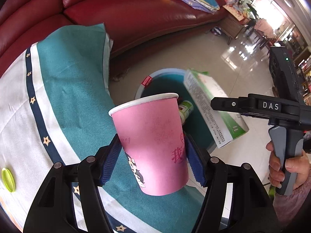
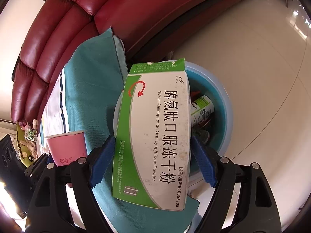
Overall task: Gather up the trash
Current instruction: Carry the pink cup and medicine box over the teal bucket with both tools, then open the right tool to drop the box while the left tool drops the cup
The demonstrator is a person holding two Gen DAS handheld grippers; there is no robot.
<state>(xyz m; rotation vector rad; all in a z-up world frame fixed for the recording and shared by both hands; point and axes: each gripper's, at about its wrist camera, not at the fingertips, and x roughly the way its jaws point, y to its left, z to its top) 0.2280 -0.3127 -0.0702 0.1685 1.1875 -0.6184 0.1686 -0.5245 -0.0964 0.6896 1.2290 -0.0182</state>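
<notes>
Table (image 1: 64, 89) draped in teal cloth (image 1: 77, 73) with white band, navy star-dotted stripe. Yellow-green round lid (image 1: 8, 179) seen lying on white part of cloth, near left edge. Glossy beige tiled floor (image 1: 229, 62) beside table. Blue bin (image 2: 223, 104) stood on floor just beside table edge. Red leather sofa (image 1: 136, 19) set on floor behind table.
</notes>
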